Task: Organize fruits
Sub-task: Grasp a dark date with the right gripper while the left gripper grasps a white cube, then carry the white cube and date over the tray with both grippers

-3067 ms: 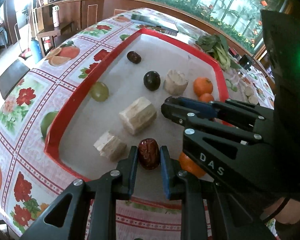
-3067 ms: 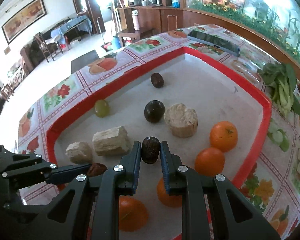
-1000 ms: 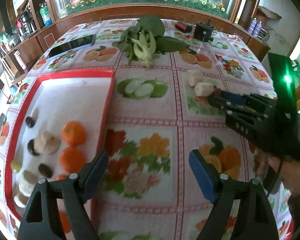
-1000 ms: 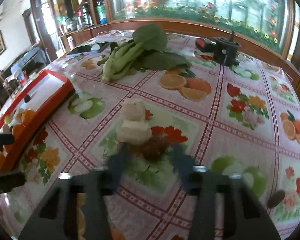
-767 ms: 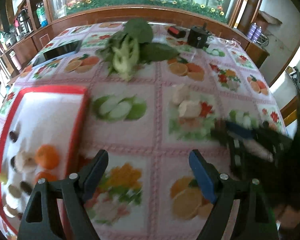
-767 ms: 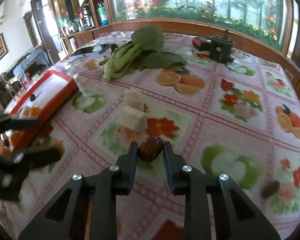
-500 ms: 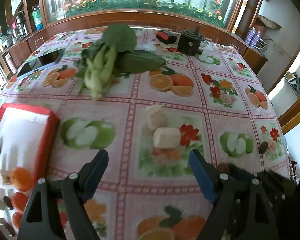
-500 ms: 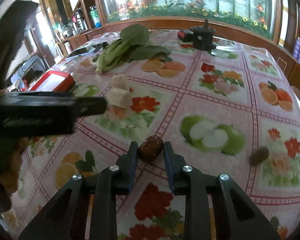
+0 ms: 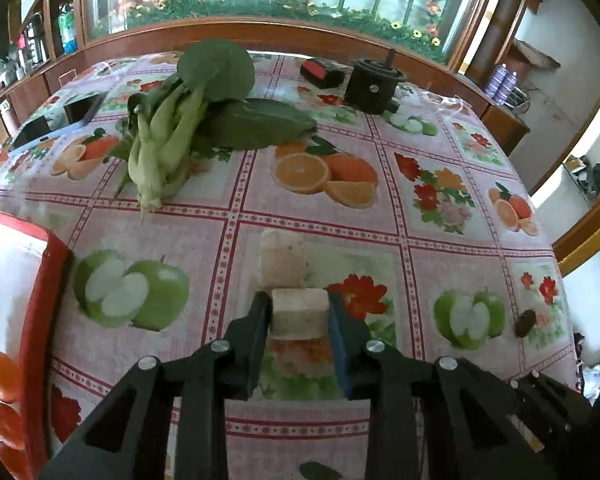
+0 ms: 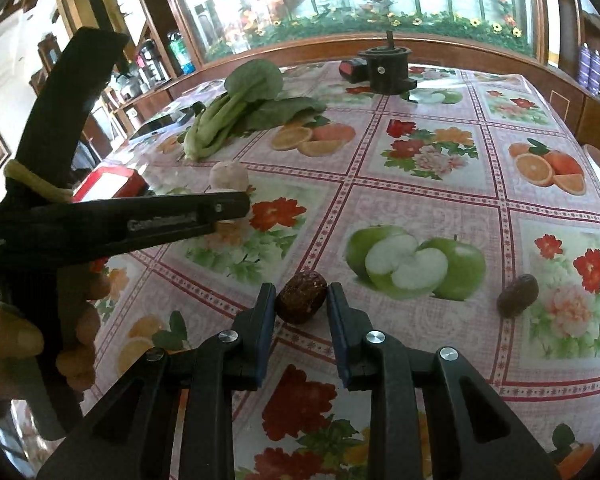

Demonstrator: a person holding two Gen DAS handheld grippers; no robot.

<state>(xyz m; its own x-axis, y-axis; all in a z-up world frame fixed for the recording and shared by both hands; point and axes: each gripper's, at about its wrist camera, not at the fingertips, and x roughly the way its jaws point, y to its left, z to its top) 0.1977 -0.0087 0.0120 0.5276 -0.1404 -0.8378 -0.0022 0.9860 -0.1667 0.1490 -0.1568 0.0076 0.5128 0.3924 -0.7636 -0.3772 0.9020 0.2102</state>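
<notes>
In the left wrist view my left gripper (image 9: 298,308) has its jaws closing on a pale cut chunk (image 9: 298,314) that lies on the tablecloth, and both pads touch its sides. A second pale chunk (image 9: 282,258) sits just beyond it. In the right wrist view my right gripper (image 10: 301,296) is shut on a wrinkled brown date (image 10: 301,298), low over the cloth beside a printed green apple. Another date (image 10: 517,300) lies loose to its right and is seen too in the left wrist view as a dark date (image 9: 526,322). The left gripper's finger (image 10: 220,208) crosses that view from the left.
A red tray (image 9: 40,300) with oranges (image 9: 0,372) sits at the left edge. Leafy greens (image 9: 172,140), a dark tablet (image 9: 60,120) and a black round device (image 9: 374,86) lie further back. A person's hand (image 10: 20,340) grips the left tool. The table edge runs along the right.
The left jaws stood wide open over the cloth half a second ago and now clamp the pale chunk. The right gripper still holds the date and has hardly shifted.
</notes>
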